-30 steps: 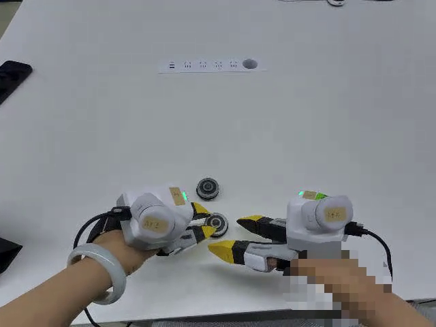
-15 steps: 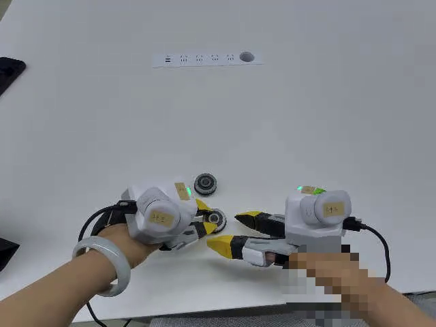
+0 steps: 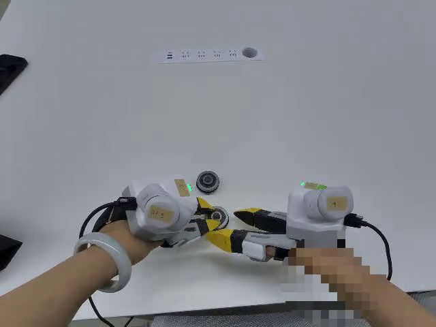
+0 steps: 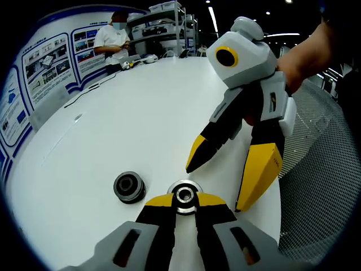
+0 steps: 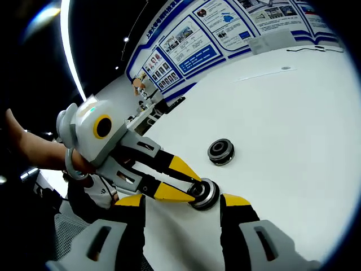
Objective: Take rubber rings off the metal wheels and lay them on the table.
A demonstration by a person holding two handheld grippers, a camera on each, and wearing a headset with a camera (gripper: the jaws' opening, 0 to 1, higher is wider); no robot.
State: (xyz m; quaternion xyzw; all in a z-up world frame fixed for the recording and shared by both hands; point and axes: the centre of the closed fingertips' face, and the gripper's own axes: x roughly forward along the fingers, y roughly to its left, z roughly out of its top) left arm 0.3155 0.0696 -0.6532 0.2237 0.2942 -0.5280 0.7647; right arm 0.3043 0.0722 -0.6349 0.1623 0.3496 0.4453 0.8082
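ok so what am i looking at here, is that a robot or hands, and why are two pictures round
No robot: a person holds two handheld grippers. The wide picture comes from a camera on their head; each round one from a camera on a gripper, looking along its jaws. On the white table are two small metal wheels and a power strip. The left gripper is shut on the near wheel; the right gripper, jaws open, points at it. The other wheel sits apart.
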